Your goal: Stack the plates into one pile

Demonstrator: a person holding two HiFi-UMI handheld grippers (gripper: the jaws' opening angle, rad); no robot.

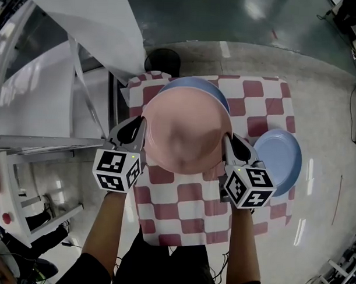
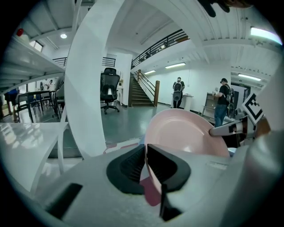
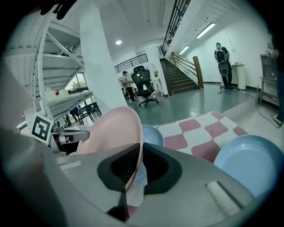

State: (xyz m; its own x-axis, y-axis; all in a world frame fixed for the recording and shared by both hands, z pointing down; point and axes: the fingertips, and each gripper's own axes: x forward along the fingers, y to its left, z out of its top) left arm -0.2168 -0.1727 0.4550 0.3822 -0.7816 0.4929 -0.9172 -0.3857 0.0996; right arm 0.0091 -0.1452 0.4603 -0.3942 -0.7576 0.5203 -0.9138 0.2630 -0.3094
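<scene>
A pink plate hangs above the red-and-white checked cloth, carried between both grippers. My left gripper is shut on its left rim, and my right gripper is shut on its right rim. In the left gripper view the pink plate runs between the pads of the left gripper. The right gripper view shows the same rim clamped in the right gripper. A blue plate lies on the cloth, mostly hidden beneath the pink one. A second blue plate sits at the cloth's right edge.
White shelving and a slanted white panel stand close on the left of the small table. A round black object sits on the floor beyond the table's far edge. Bare floor surrounds the table on the right.
</scene>
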